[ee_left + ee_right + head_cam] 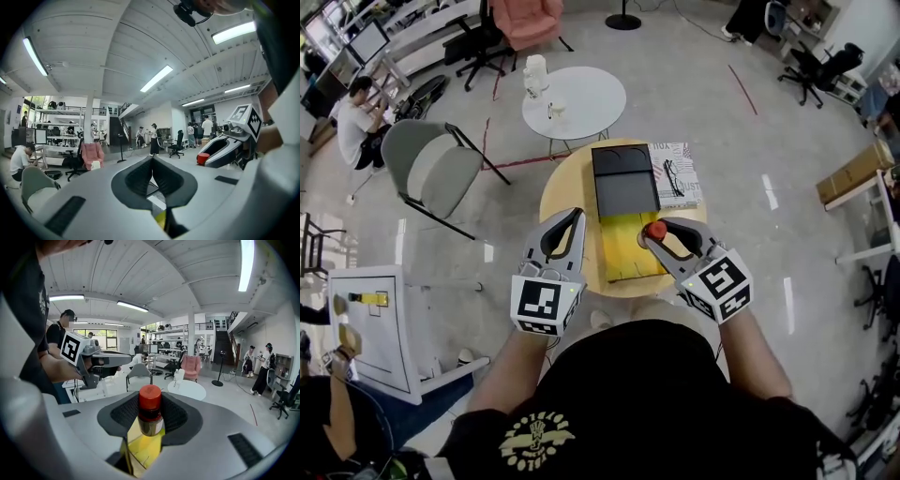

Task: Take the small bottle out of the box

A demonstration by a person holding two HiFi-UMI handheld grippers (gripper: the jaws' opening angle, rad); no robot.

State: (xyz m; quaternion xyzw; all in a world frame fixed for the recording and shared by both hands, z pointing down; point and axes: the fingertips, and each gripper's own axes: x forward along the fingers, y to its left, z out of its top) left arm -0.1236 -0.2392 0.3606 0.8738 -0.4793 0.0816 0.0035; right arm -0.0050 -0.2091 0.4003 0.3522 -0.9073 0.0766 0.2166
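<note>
- The round, pale wooden worktop (565, 192) stands right in front of me. A smaller round white table (575, 101) stands beyond it on the grey floor.
- An open rectangular box with a bright yellow inside (619, 253) lies on the worktop's near half. Its flat black lid (624, 178) lies on the far side, touching the yellow part.
- A white printed booklet (677, 159) lies just beside the lid, on its right. What looks like a pair of dark glasses (672, 176) rests on the booklet.
- My left hand-held gripper (576, 216), grey with a marker cube at its back, hovers over the worktop's left edge, beside the box. In the left gripper view its jaws (152, 160) meet at the tips with nothing between them.
- My right hand-held gripper (652, 229) sits over the right side of the yellow box. Its jaws stand fairly wide, and its dark pads press on the bottle from both sides (150, 398).
- The small dark glass bottle with a red cap (150, 420) stands upright in that grip. Its cap rises above the pads, and its rounded base shows against the yellow box below. In the head view only the red cap (656, 231) shows.
</note>
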